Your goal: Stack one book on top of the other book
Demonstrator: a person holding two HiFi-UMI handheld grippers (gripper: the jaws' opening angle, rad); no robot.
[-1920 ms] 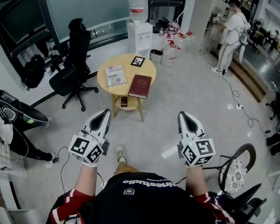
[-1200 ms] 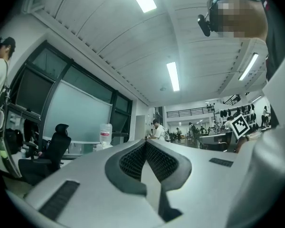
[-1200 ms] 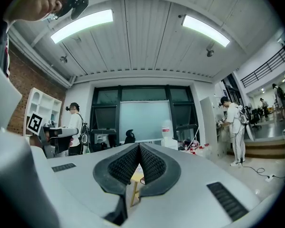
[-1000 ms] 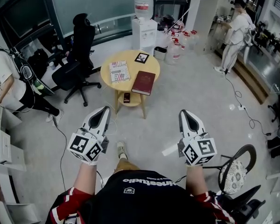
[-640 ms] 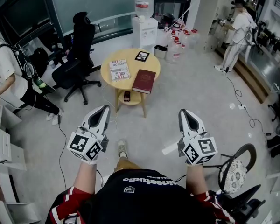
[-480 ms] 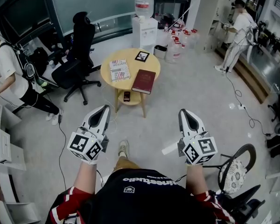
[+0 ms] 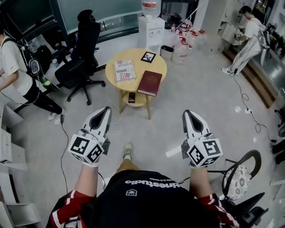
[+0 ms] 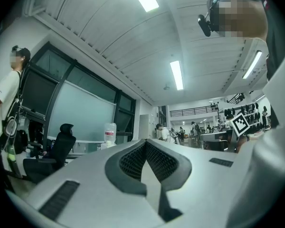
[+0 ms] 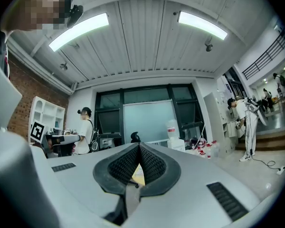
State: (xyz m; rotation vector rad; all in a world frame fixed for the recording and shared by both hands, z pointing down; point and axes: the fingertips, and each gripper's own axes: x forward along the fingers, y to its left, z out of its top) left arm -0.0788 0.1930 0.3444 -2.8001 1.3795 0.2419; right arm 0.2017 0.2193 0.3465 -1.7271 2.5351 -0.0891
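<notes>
Head view: left gripper (image 7: 106, 110) and right gripper (image 7: 187, 113), two in all, are held side by side at waist height, both pointing ahead, each white moulded plastic with a marker cube at the rear. Neither touches anything. Well ahead of both tips, slightly nearer the left gripper's line, stands one round yellow wooden table (image 7: 137, 63). Two books lie flat on it, apart: a dark red hardback book (image 7: 150, 82) on the side toward the right gripper, and a white book with red stripes (image 7: 125, 70) on the side toward the left gripper. One small black-framed picture (image 7: 148, 57) lies beyond them, and one dark phone (image 7: 131, 97) rests on the lower shelf. One black office chair (image 7: 83, 56) sits left of the table, and one water dispenser (image 7: 151, 25) stands beyond it. Two other people: one (image 7: 12, 65) far off to the left gripper's outer side, one (image 7: 249, 37) far off to the right gripper's.

Left gripper view: left gripper (image 8: 145, 142) has its jaws together, ribbed black pads meeting, nothing between them. Office chair (image 8: 61, 144) and dispenser bottle (image 8: 109, 130) lie ahead to its left.

Right gripper view: right gripper (image 9: 139, 145) has its jaws closed at the tips, empty. A sliver of yellow table (image 9: 138, 175) shows through the gap lower down, so the table with the books lies straight ahead.
</notes>
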